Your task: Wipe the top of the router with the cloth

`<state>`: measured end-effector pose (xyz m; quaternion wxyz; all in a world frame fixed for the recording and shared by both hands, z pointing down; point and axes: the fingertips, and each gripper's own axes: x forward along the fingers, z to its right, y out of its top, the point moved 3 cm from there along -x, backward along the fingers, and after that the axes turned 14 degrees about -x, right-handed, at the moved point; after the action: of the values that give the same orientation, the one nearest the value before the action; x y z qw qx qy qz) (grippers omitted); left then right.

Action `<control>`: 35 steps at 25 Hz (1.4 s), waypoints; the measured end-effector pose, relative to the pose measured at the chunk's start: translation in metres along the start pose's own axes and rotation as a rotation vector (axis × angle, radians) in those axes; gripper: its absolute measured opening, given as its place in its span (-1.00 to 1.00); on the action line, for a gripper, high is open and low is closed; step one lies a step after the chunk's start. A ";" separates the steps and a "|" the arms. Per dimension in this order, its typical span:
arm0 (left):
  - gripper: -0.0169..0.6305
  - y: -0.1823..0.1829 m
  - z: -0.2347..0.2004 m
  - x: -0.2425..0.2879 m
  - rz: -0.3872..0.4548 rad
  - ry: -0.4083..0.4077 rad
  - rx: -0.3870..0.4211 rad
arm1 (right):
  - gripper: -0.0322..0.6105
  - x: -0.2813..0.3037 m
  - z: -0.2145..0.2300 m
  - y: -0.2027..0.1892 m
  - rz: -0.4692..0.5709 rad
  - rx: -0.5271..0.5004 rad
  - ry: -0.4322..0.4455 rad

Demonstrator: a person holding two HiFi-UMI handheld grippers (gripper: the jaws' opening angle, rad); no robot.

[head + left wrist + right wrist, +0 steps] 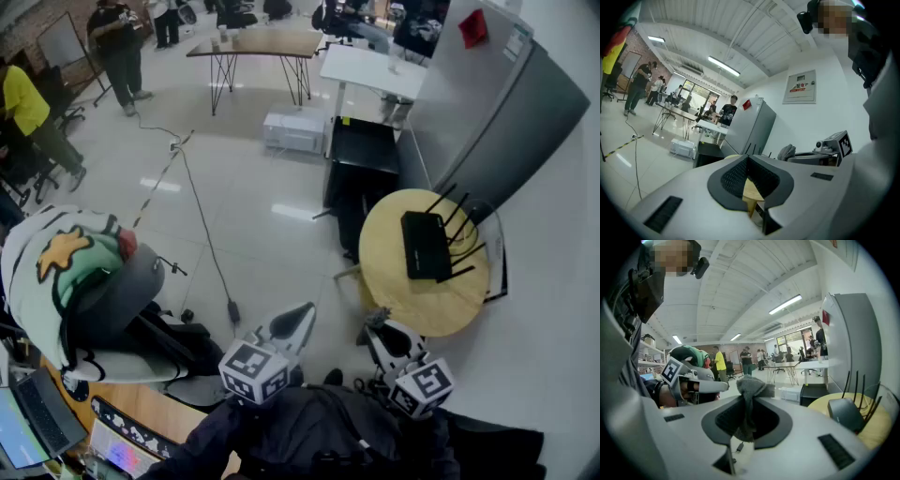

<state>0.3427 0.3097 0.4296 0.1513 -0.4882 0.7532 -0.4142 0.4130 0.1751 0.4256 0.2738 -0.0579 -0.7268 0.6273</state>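
Observation:
The black router [426, 245] with several antennas lies flat on the round yellow table [394, 281] at the right of the head view; it also shows in the right gripper view as the router [843, 414]. My right gripper [377, 326] is shut on a grey cloth [750, 391], held bunched between the jaws in the air, short of the table's near edge. The cloth [377, 318] sticks out past the tips. My left gripper [302, 313] hangs to the left over the floor, shut with nothing in it, jaws meeting at the tip in the left gripper view [747, 158].
A black cabinet [361, 161] and a tall grey cabinet [497, 108] stand behind the table. A white box [293, 129] and a cable [202, 234] lie on the floor. A chair with a green and white plush [80, 272] is at left. People stand at the back.

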 end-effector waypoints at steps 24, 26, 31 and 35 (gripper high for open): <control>-0.94 0.089 -0.121 0.095 0.003 0.059 -0.038 | -0.68 0.159 0.106 0.027 0.020 0.034 0.008; -0.94 0.107 -0.137 0.125 -0.003 0.056 -0.047 | -0.68 0.181 0.138 0.027 0.015 0.046 -0.005; -0.94 0.158 -0.167 0.194 -0.026 0.063 -0.011 | -0.68 0.229 0.205 0.038 0.037 0.080 -0.017; -0.94 0.203 -0.175 0.242 -0.046 0.040 0.033 | -0.68 0.254 0.249 0.054 0.044 0.084 -0.039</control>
<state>-0.0070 0.2210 0.4226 0.1346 -0.4946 0.7376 -0.4395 0.0678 0.0753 0.4414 0.2479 -0.0500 -0.7035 0.6642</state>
